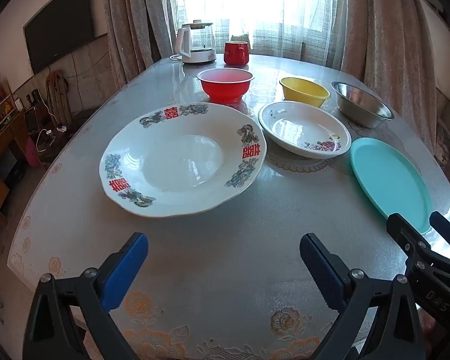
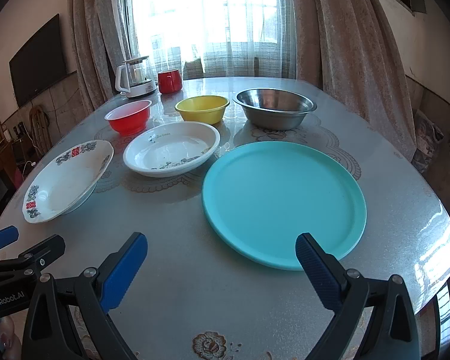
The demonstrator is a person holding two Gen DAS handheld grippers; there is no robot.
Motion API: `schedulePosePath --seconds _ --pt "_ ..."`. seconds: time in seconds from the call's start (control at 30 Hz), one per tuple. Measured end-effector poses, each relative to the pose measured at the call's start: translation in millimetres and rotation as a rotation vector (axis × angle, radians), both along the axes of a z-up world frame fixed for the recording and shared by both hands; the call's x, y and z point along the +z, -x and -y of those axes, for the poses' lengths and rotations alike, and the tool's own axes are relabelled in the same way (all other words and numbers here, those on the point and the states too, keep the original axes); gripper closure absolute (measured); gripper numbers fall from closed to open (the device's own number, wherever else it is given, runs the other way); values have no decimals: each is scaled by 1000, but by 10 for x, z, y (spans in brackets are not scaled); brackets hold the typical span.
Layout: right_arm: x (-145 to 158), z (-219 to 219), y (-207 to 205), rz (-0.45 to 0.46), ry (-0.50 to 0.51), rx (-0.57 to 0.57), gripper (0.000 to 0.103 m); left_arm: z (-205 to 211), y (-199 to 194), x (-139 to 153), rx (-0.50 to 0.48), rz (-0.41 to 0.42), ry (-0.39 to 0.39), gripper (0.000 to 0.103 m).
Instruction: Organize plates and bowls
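Left gripper [image 1: 223,265], jaws wide apart, nothing held, hangs over bare table [image 1: 225,285] short of the patterned plate [image 1: 183,159]; bowls sit behind. Right gripper [image 2: 222,265], also spread and unloaded, lines up on the teal plate [image 2: 283,201], likely first pick.

Steel bowl [image 2: 274,111] shiny (teal plate [image 2: 285,201] matt plastic).

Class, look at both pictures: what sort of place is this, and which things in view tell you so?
Most likely a home living or dining room. A wall-mounted television, long curtains at a bright window, and a table with an electric kettle and assorted dishes all suggest it.
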State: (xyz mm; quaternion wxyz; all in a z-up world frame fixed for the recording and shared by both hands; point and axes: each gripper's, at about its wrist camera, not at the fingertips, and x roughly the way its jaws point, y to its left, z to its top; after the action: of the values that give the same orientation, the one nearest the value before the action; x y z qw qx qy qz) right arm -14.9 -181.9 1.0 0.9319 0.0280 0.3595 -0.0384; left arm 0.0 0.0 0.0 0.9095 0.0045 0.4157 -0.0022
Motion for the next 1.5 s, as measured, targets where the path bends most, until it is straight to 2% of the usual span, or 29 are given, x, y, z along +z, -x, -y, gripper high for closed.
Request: schedulePosePath --seconds 0.4,0.6,0.93,1.03,1.5 --pt "-17 52 -34 -30 -15 -18 2 -18 8 4 -3 -1 -2 1" --pt "-32 45 -39 -6 -17 -14 2 -23 23 -14 -5 -1 -2 1" --pt "-46 76 -51 -22 -26 -24 2 -1 -19 -22 0 2 -4 1" --pt "-56 73 -57 -28 -43 -11 2 -8 -32 -26 -2 -4 -3 1" --pt "46 14 -125 -10 -4 35 2 -109 -132 3 -21 -5 -12 0"
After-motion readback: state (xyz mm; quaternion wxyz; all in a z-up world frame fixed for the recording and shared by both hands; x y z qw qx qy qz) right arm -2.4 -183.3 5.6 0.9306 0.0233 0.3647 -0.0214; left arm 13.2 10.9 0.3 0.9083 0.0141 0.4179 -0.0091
